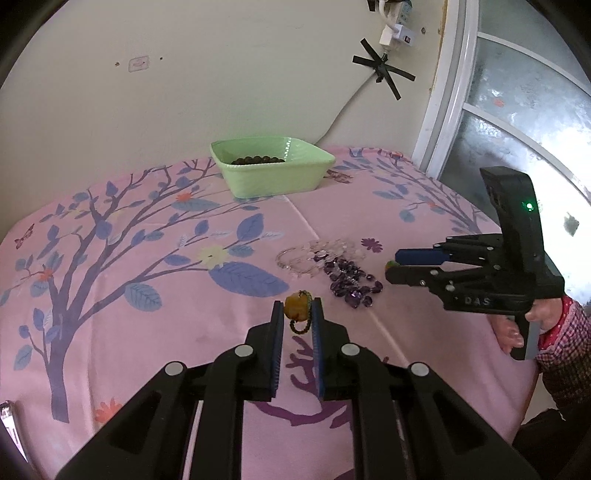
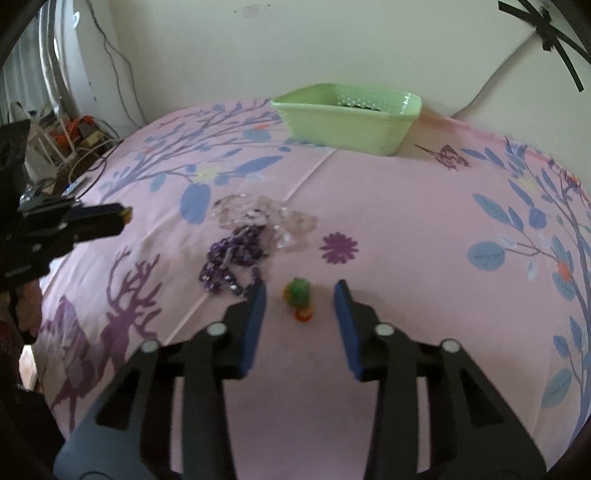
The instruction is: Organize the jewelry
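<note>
Left wrist — left gripper (image 1: 297,314) fingers grasping amber bead (image 1: 295,308) | right gripper (image 1: 391,265) marked "DAS" — fingers released around green trinket (image 2: 298,291)

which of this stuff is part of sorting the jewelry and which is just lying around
Job: amber bead charm on green beaded loop; small green-and-orange charm; purple crystal strand; clear crystal strand; pale green plastic basket holding dark beads.
Lying about: white power strip; black tape cross.

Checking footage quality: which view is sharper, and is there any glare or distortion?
Left wrist view: sharp, the purple beads crisp, bright glare on the door glass. Right wrist view: soft, the green charm smeared. Both: fisheye bending, dark corners.
</note>
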### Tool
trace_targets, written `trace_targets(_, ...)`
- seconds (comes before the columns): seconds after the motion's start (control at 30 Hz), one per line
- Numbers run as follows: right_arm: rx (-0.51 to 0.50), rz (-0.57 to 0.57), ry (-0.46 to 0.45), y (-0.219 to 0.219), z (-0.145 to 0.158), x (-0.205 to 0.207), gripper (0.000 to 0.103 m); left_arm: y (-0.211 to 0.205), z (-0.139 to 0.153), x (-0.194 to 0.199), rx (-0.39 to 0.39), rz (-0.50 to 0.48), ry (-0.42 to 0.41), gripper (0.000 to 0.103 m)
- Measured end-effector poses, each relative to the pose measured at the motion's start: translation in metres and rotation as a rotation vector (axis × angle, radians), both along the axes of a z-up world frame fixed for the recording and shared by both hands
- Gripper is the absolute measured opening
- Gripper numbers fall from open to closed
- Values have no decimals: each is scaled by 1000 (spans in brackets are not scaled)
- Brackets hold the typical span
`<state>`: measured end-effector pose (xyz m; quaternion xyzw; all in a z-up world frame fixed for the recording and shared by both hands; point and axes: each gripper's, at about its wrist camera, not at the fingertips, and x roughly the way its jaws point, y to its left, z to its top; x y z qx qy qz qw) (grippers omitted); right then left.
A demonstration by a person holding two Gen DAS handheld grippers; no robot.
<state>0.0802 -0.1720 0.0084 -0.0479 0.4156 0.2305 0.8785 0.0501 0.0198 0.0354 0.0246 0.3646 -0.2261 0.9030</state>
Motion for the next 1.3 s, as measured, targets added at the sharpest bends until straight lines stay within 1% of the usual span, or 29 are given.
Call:
trace_targets(0.07, -15, 13, -5, 3, 0, -2, 13, -2, -1, 1, -2, 0, 1, 22)
trace_targets(0.13, -20, 23, -12, 6, 0, -7, 13, -3, -1, 1, -6, -1, 2, 22)
trace_targets(0.27, 49, 24, -24, 2, 8, -19, 13, -6, 1, 2, -10, -11, -1, 22)
trace_targets(0.37, 103, 13, -58, -4, 24, -22, 13, -8, 5, 5, -12, -18, -10, 22)
trace_targets(0.53, 141, 6, -102, -8, 47, -10, 13, -11, 21, 18, -23, -25, -45, 22)
trace_targets(0.67, 158, -28, -136, -12, 58, 14, 13, -13, 36, 39, -30, -26, -72, 22)
trace_targets(0.77, 172, -46, -151, -14, 65, 34, 13, -15, 49, 63, -35, -30, -86, 22)
trace_targets(0.87, 195, -61, -159, -16, 71, 63, 13, -20, 61, 96, -59, -42, -88, 22)
trace_targets(0.93, 200, -81, -167, -15, 73, 86, 13, -26, 64, 118, -61, -48, -83, 22)
trace_targets(1.0, 211, -97, -164, -15, 73, 107, 13, -31, 63, 141, -69, -53, -71, 22)
trace_targets(1.13, 200, -124, -158, -13, 65, 145, 13, -34, 50, 183, -121, -54, -38, 22)
trace_targets(1.2, 199, -127, -145, -14, 56, 160, 14, -33, 36, 206, -188, -78, -2, 22)
trace_targets(1.23, 198, -128, -129, -15, 50, 166, 18, -34, 30, 214, -194, -74, 15, 22)
trace_targets(1.3, 215, -156, -121, -20, 41, 172, 60, -34, 19, 227, -174, -54, 48, 26)
